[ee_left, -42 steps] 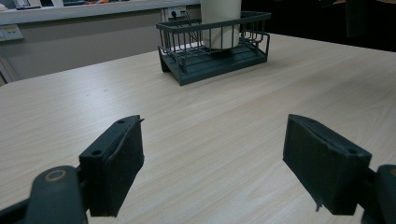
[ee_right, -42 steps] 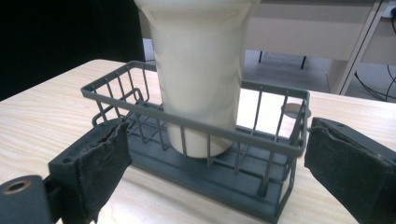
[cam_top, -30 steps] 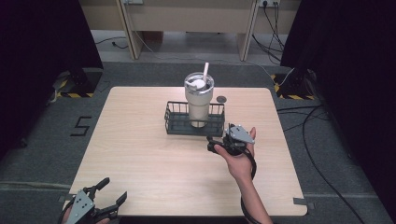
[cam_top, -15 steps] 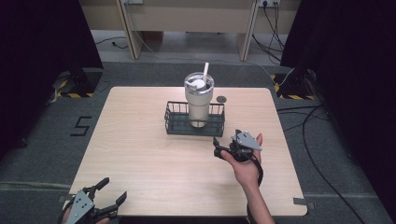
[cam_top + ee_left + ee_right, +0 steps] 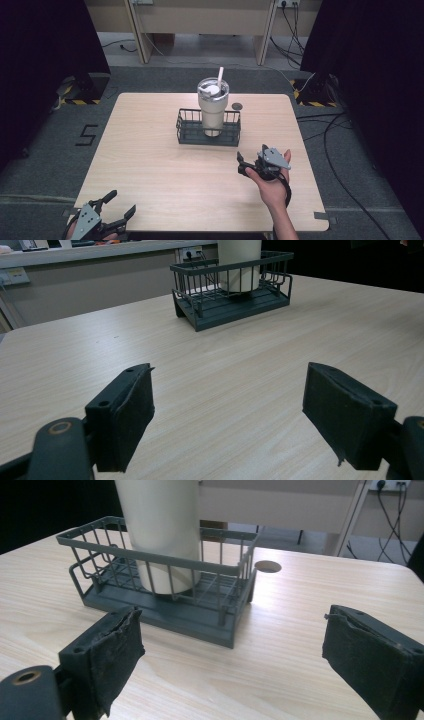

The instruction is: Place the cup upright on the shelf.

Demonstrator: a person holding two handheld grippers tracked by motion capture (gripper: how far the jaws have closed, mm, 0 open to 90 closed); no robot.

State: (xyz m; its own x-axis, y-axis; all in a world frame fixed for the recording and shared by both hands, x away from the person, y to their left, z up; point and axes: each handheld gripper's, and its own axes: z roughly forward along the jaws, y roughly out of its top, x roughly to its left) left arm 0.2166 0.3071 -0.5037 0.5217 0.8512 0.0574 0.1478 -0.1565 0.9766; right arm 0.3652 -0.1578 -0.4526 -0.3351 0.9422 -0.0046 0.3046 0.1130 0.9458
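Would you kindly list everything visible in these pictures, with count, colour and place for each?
Tall cream tumbler with lid: one, cream, standing upright inside the basket.
White straw: one, white, rising from the tumbler's lid.
Dark grey wire basket: one, dark grey, on the far middle of the table.
Light wooden table: one, pale wood grain, centre of the high view.
Round hole in the tabletop: one, dark, behind the basket's right end.
Black cables: several, black, on the grey floor right of the table.
Left gripper: one, black, at the table's near left edge, fingers open, holding nothing.
Right gripper: one, black with a grey plate, near right of the basket, fingers open, holding nothing.
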